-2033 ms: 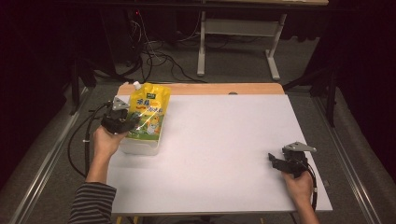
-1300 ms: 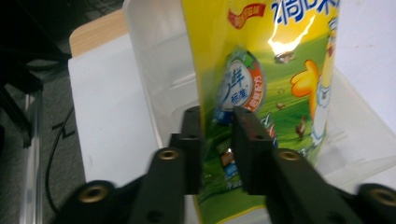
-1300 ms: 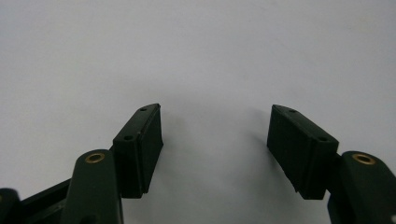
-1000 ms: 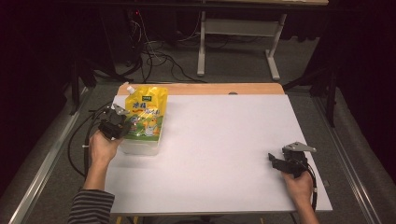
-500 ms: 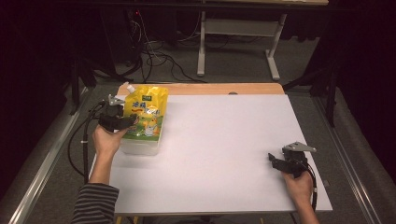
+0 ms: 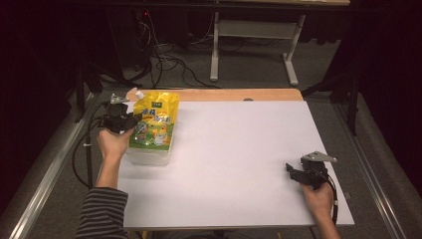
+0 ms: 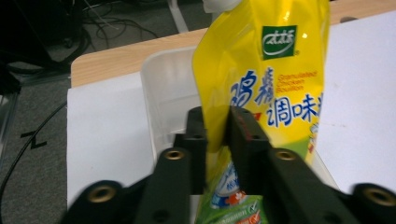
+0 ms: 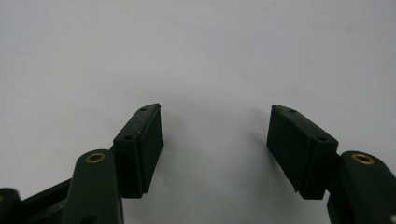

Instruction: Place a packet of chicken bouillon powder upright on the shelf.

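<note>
High view: the left gripper (image 6: pixel 121 121) sits at the table's (image 6: pixel 239 164) far-left corner, clamped on the left edge of a yellow pouch (image 6: pixel 153 124). The pouch leans over a clear tub (image 6: pixel 147 156), its white cap (image 6: pixel 139 94) at the far end. The right gripper (image 6: pixel 298 174) rests near the right front edge, well apart from the pouch.

Left gripper view: the jaws pinch the pouch (image 7: pixel 266 93) at its lower left edge, nearly closed on the film; the tub (image 7: pixel 168 88) lies behind and below.

Right gripper view: the jaws stand wide apart over bare table (image 8: pixel 196 56), holding nothing.
</note>
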Demonstrator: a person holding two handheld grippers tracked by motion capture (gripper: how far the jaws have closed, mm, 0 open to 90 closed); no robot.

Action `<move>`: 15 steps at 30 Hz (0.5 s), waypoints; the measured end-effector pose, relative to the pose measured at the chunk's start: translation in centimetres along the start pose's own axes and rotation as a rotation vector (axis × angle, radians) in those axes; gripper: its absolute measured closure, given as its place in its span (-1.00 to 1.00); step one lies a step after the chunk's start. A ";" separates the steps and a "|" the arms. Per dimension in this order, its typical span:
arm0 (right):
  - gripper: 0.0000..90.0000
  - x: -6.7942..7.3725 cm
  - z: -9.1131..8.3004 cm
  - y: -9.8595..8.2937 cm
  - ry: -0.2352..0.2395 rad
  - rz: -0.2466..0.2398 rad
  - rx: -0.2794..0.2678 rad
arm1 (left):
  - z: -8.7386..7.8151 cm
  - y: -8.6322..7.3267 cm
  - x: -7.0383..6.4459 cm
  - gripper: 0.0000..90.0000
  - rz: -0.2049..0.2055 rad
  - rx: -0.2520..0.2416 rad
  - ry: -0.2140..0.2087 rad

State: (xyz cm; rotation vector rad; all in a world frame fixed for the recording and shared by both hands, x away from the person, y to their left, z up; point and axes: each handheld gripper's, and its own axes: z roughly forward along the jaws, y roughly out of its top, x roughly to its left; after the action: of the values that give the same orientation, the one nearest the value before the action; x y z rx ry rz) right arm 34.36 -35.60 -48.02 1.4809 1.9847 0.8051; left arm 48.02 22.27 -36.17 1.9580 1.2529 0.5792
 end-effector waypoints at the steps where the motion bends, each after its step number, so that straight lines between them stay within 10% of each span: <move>1: -0.20 0.0 0.0 0.0 -0.001 -0.002 -0.001 | -0.1 -0.1 -0.1 0.91 0.016 0.000 -0.006; 15: -0.20 0.0 0.0 0.0 -0.004 -0.004 -0.002 | -0.9 -0.7 -1.0 1.00 0.112 -0.027 -0.072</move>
State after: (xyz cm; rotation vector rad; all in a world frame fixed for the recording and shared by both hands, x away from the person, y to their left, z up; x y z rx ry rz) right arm 34.34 -35.57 -48.03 1.4754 1.9826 0.8010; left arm 46.54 21.87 -36.14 2.0181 1.0916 0.5723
